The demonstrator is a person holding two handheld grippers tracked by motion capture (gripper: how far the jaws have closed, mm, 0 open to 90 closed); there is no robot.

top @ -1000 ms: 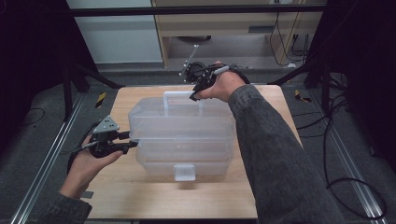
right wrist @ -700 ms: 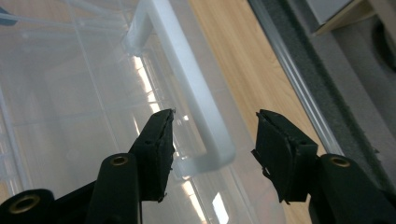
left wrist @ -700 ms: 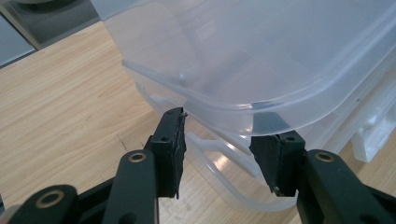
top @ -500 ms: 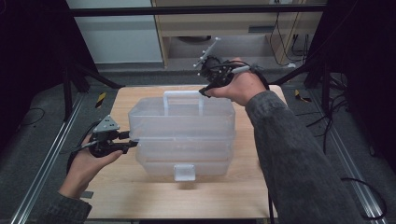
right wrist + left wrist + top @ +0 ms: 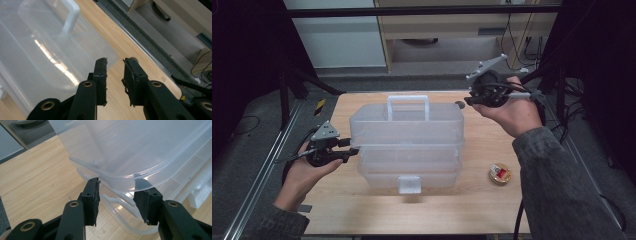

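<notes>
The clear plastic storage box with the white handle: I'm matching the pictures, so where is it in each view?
High view: clear plastic storage box at table centre.
Left gripper view: upper right.
Right gripper view: left half.
Shared landmark: light wooden tabletop.

Left gripper [image 5: 353, 151] low, jaws apart — right gripper [image 5: 466, 102] raised, jaws just closing, nothing between them.

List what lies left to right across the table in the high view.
Left gripper → clear box → tape roll. The right gripper hangs above the table's far right part; its jaws have just been closing, nothing between them.
</notes>
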